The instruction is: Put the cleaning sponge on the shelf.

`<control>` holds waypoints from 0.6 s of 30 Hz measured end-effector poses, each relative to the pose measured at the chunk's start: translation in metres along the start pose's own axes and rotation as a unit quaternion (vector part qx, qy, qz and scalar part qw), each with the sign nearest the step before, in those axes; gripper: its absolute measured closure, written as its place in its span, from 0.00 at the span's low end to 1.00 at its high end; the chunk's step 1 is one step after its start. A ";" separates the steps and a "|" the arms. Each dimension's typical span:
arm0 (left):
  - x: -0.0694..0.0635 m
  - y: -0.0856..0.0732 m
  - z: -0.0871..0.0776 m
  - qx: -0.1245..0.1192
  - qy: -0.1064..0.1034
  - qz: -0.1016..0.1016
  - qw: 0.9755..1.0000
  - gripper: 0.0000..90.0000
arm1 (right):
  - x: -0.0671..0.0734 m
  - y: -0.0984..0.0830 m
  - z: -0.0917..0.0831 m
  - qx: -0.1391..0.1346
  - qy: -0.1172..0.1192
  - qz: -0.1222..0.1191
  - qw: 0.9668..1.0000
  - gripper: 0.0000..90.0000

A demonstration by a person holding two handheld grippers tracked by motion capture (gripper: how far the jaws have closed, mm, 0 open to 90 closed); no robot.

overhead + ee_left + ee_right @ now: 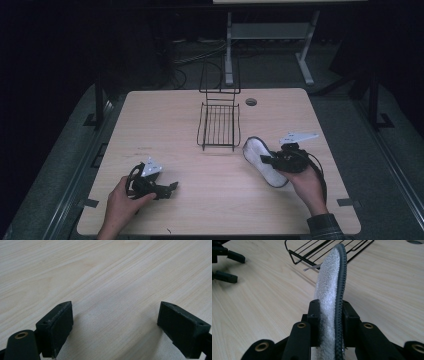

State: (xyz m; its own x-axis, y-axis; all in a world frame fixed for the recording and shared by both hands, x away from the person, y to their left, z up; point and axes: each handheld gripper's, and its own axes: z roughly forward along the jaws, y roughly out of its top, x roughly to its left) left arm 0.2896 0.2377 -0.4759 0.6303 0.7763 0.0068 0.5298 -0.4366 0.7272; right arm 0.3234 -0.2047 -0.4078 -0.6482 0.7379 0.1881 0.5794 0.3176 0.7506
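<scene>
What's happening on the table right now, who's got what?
A person holds a gripper in each hand at a wooden table. The right gripper is shut on a white fleecy insole, pinched on edge between its jaws, near the black wire rack at mid-table. The insole is not in the rack. The left gripper is open over bare tabletop at the near left, holding nothing.

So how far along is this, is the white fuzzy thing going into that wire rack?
Picked up already: the right gripper is clamped on the white insole, held on edge above the table. The wire rack is empty, so placing it there, if intended, remains. The left gripper is open, holding nothing.
</scene>
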 end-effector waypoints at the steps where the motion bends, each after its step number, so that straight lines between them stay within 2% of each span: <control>1: 0.000 0.000 0.000 0.000 0.000 0.000 1.000 0.14 | 0.000 0.001 -0.001 -0.002 -0.001 0.001 1.000 0.81; 18: 0.000 0.000 0.000 0.000 0.000 0.001 1.000 0.14 | -0.002 0.031 -0.003 -0.033 0.005 -0.010 0.999 0.81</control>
State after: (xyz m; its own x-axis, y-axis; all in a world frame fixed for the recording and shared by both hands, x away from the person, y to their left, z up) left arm 0.2898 0.2379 -0.4758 0.6315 0.7753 0.0091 0.5285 -0.4390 0.7266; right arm 0.3410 -0.1982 -0.3830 -0.6648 0.7253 0.1788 0.5327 0.2925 0.7942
